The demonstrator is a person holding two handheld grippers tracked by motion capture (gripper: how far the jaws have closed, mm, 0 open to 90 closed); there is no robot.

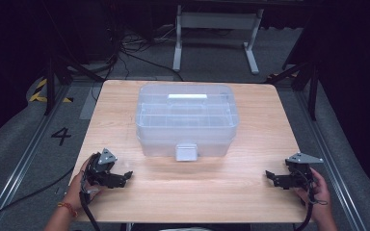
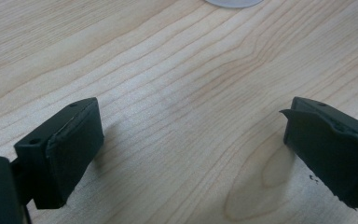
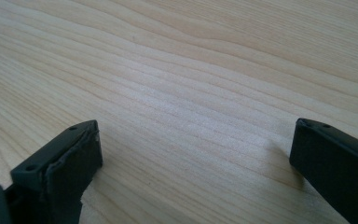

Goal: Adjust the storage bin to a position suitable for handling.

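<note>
A person's two hands rest at the near edge of a light wooden table (image 1: 250,144), each holding a black two-jaw gripper low over the wood. The left gripper (image 1: 125,176), at the near left corner, has its jaws spread wide apart with nothing between them, and its own view shows bare wood grain between the pads (image 2: 72,154). The right gripper (image 1: 271,177), at the near right corner, likewise has its jaws wide apart and empty, pointing inward across the table. A dark cable (image 1: 87,211) trails from the left gripper off the near edge. Farther back, at the middle of the table and well apart from both grippers, stands a clear plastic storage box (image 1: 187,120) with its lid on, a white handle (image 1: 187,97) on top and a front latch (image 1: 186,151) facing the person. Beyond the table, white metal legs (image 1: 215,36) stand on the grey floor.
</note>
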